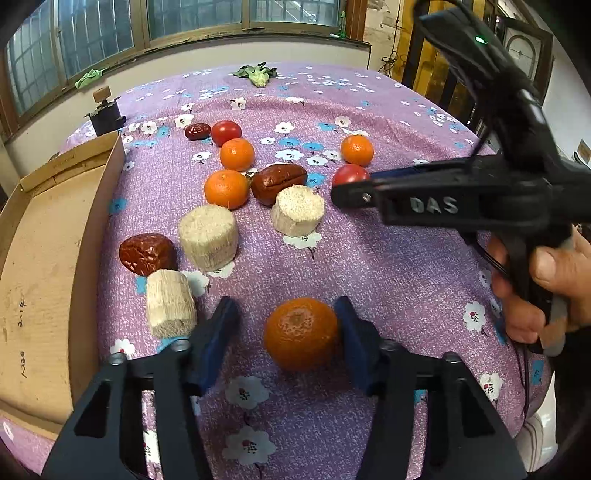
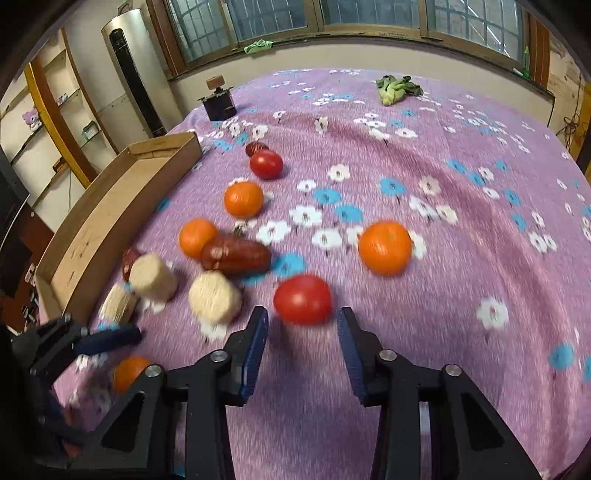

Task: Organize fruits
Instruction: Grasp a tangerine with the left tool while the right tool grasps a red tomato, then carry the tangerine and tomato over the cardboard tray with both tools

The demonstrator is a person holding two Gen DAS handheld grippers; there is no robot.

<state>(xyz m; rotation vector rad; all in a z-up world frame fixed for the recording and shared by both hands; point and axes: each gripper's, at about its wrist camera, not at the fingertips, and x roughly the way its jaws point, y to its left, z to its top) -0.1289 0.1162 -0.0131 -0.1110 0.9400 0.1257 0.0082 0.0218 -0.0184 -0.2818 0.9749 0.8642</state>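
barred windows (image 2: 369,14) (daylit), shelves (image 2: 48,122), floral tablecloth (image 2: 461,258)

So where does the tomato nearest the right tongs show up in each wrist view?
Left wrist: the tomato sits right of centre, partly hidden behind the right tongs' tip.
Right wrist: the same tomato is low centre, just ahead of the open right tongs.
Shared landmark: the long dark red date lies to its left in both.

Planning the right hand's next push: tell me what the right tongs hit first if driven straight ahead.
The right tongs, open, point at the red tomato just ahead of the fingertips; it would likely be met first. The view is blurred, so the exact gap is unclear.
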